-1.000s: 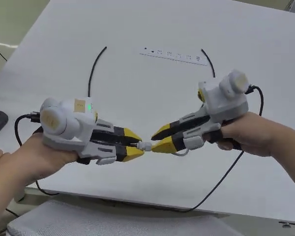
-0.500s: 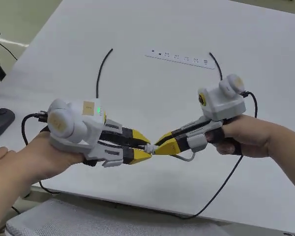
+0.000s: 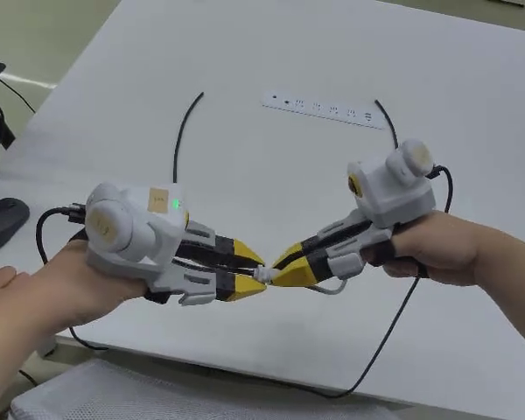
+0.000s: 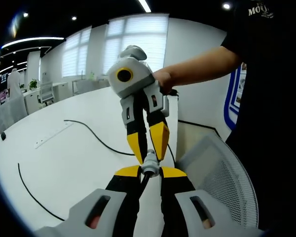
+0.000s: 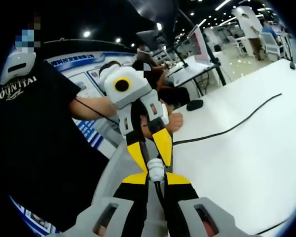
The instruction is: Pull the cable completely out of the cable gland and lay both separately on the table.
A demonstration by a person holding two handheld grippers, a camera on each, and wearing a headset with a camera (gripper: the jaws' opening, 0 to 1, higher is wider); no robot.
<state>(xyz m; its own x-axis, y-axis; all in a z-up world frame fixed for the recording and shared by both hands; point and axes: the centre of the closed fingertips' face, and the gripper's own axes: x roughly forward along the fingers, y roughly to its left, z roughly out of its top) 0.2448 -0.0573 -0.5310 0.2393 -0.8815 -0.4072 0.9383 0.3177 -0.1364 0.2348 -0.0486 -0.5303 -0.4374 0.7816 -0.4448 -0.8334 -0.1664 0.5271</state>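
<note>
A small white cable gland (image 3: 262,274) hangs in the air above the table's near edge, between the tips of both grippers. My left gripper (image 3: 255,275) comes in from the left and is shut on the gland (image 4: 150,165). My right gripper (image 3: 278,272) comes in from the right, tip to tip with the left one. It is shut on the cable right behind the gland (image 5: 155,169). The light grey cable (image 3: 329,287) loops out under the right gripper's jaws. In the right gripper view the cable (image 5: 161,190) runs back between the jaws.
On the white table (image 3: 271,184) a white power strip (image 3: 326,109) lies at the far side, with black leads (image 3: 182,131) curving left and right (image 3: 383,115) of it. A dark mouse-like object (image 3: 2,219) sits at the left. A mesh chair (image 3: 114,394) stands below the near edge.
The camera has shifted a little. Both grippers stay tip to tip on the gland and cable, and the right one has tilted slightly lower.
</note>
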